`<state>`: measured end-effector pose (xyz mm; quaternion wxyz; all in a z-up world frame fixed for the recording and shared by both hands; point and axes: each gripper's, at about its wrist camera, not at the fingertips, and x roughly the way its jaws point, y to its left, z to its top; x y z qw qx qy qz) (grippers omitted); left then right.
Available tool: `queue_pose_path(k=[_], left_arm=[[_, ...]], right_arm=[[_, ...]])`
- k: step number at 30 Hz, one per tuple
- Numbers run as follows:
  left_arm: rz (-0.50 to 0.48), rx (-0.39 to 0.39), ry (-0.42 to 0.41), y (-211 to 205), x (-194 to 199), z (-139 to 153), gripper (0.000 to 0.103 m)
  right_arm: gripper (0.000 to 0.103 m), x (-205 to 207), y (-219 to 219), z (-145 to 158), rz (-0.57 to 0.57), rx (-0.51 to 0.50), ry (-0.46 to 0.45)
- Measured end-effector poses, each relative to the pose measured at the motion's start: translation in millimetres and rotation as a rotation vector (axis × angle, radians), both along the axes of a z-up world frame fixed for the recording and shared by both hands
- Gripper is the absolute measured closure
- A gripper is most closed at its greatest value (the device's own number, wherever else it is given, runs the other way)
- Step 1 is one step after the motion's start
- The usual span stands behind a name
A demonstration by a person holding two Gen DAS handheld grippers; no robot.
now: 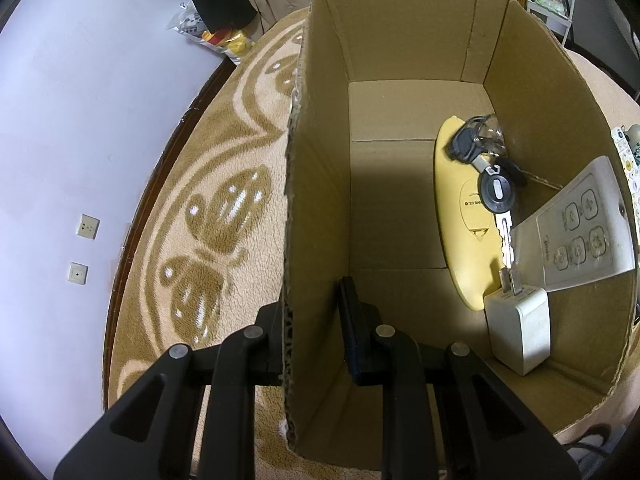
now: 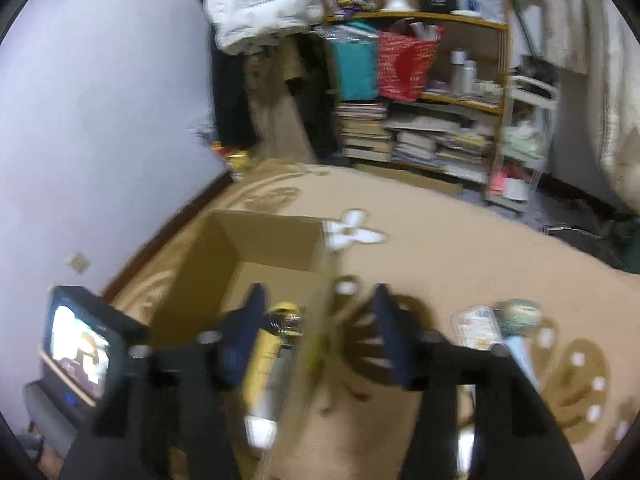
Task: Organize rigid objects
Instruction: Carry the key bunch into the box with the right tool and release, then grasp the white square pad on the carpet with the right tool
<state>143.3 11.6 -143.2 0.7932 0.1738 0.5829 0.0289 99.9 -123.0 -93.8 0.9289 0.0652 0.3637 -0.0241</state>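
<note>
One patterned beige carpet (image 1: 208, 216), lilac wall (image 1: 80, 80)

Left gripper (image 1: 316, 320): black angular linkage arms, four round silver pivot pins, triangular cut-outs near the camera.
Right gripper (image 2: 320, 332): blurred; black arms, dark blue fingers (image 2: 386, 332), silver pins.
</note>
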Motion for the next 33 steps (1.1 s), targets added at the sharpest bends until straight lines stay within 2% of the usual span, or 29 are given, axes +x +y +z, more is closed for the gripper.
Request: queue_pose_path(k=[3, 8, 10, 16, 33], left_arm=[[0.002, -0.005, 0.001, 0.0, -0.2, 0.8, 0.082], [0.002, -0.006, 0.0, 0.6, 0.2, 1.8, 0.082], [0.002, -0.007, 0.0, 0.5, 0.5, 2.2, 0.082], [0.002, -0.007, 0.001, 0.6, 0.6, 2.2, 0.082], [-0.006, 0.005, 0.0, -2.0, -1.5, 2.2, 0.082]], right_arm=[[0.017, -10.9, -19.9, 1.1, -0.037, 0.005, 0.024], [0.009, -30.0, -49.7, -8.4, -0.093, 0.009, 0.062], [0.002, -34.8, -56.8, -16.4, -0.1, 0.012, 0.083], [0.001, -46.9, -75.7, -48.6, -0.148, 0.009, 0.185], [0.001, -61.5, -100.0, -102.8, -0.19, 0.009, 0.325]])
